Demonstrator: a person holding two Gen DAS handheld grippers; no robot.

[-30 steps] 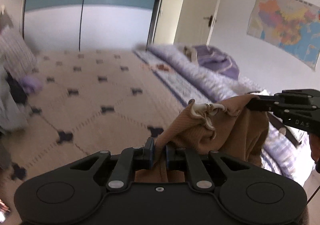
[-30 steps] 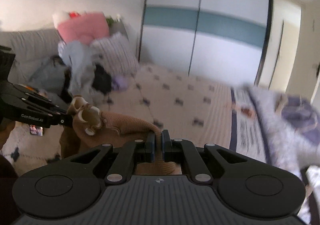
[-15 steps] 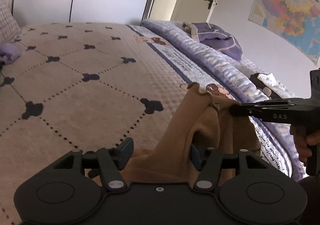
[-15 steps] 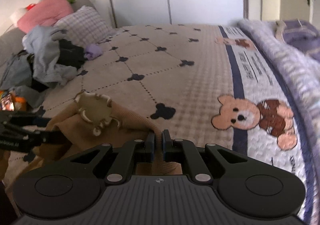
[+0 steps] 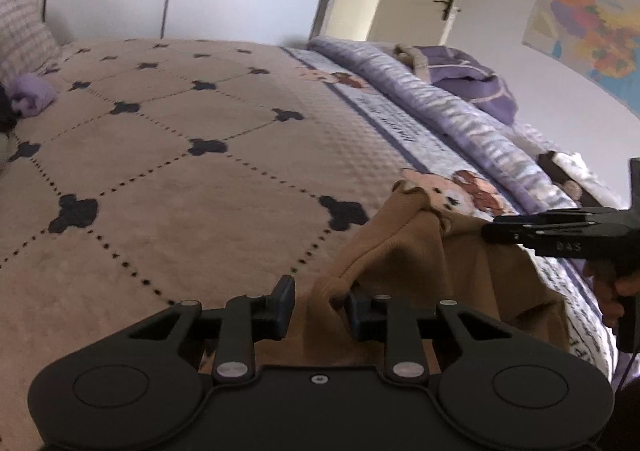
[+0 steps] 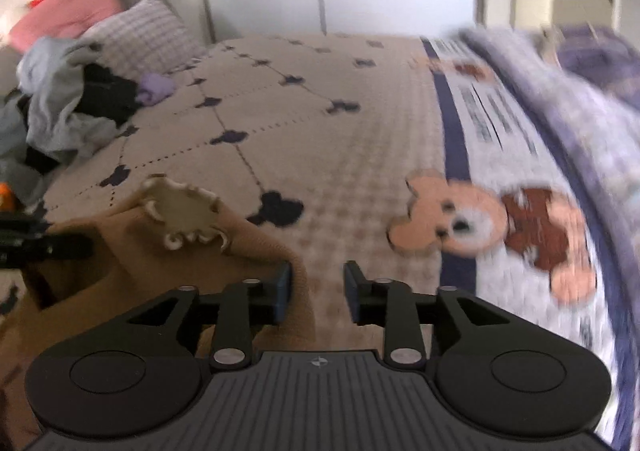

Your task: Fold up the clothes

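Observation:
A brown knit top [image 5: 404,251] with a cream lace collar [image 6: 184,211] lies bunched on the beige bed cover [image 5: 200,191]. My left gripper [image 5: 320,305] stands open low over the bed. A fold of the brown top sits loosely between its fingers, against the right fingertip [image 5: 356,307]. My right gripper [image 6: 316,287] is open too, and the edge of the brown top [image 6: 120,251] rests against its left fingertip [image 6: 282,283]. In the left wrist view the right gripper [image 5: 516,230] reaches in from the right, held by a hand [image 5: 616,291].
A pile of grey and black clothes [image 6: 68,111] lies at the bed's left, by a checked pillow [image 6: 148,39] and a pink pillow [image 6: 68,15]. A purple quilt [image 5: 440,99] runs along the right side. A teddy bear print [image 6: 492,227] marks the cover.
Both grippers came down towards the bed with the brown top. The left opened half a second ago; the right has opened since and let the fabric go.

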